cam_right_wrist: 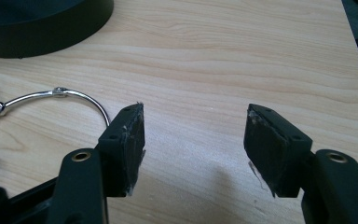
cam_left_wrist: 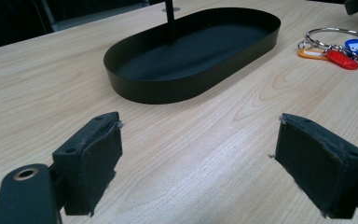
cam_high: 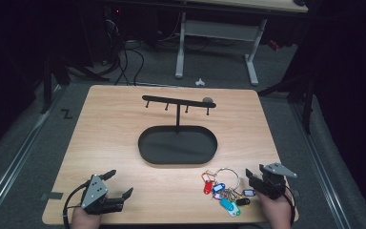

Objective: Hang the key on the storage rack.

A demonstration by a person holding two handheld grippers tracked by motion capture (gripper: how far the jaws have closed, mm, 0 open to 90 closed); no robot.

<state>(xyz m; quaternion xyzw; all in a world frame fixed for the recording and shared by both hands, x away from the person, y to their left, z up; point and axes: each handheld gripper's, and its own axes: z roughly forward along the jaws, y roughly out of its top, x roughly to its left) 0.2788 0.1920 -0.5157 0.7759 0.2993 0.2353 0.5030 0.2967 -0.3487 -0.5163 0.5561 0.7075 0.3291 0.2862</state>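
A black key stand has an oval tray base (cam_high: 147, 151) and a post topped by a hook bar (cam_high: 178, 101), and it stands mid-table. A large metal ring (cam_high: 225, 174) carrying several coloured key tags (cam_high: 225, 194) lies on the wood at the front right. My left gripper (cam_high: 120, 182) rests open at the front left corner, empty, facing the tray (cam_left_wrist: 135, 91) with the tags (cam_left_wrist: 341, 59) off to its right. My right gripper (cam_high: 253, 174) sits open just right of the tags. Its jaws hold nothing, and the ring (cam_right_wrist: 70, 94) lies left of its left jaw.
The wooden table (cam_high: 114, 129) has bare wood around the stand. A small grey object (cam_high: 208, 100) lies behind the bar's right end. Beyond the table are a white desk frame (cam_high: 252, 57), cables and dark floor.
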